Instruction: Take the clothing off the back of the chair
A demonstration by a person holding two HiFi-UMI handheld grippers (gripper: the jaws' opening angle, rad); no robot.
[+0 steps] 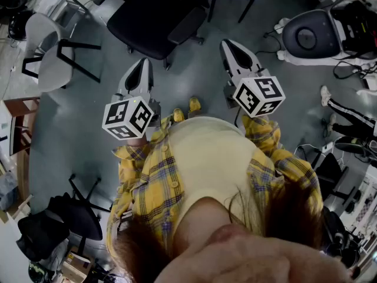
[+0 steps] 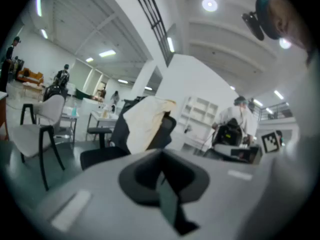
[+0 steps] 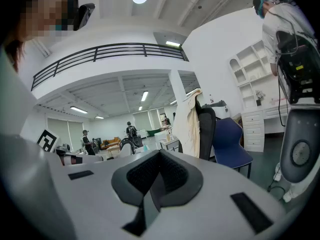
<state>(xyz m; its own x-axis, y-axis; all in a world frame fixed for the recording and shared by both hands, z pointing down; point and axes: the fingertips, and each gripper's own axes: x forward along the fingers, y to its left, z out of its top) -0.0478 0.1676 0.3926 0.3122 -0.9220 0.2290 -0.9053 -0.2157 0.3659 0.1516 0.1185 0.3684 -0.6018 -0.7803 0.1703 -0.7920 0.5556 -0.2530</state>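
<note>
A black office chair (image 1: 154, 17) stands ahead of me on the grey floor. A cream garment (image 2: 145, 122) hangs over its backrest; in the right gripper view the garment (image 3: 189, 120) drapes down the chair back (image 3: 207, 132). My left gripper (image 1: 143, 65) and right gripper (image 1: 229, 46) are held side by side in front of my body, both pointing toward the chair and well short of it. The jaws of the left gripper (image 2: 161, 160) meet with nothing between them. The right gripper (image 3: 160, 157) is likewise shut and empty.
A blue chair (image 3: 228, 145) stands just right of the office chair. A white chair with black legs (image 1: 52, 59) is at the left, and a white round-bodied machine (image 1: 312, 35) with cables is at the right. Someone's legs (image 1: 349, 118) reach in from the right edge. Black stools (image 1: 76, 216) stand behind me.
</note>
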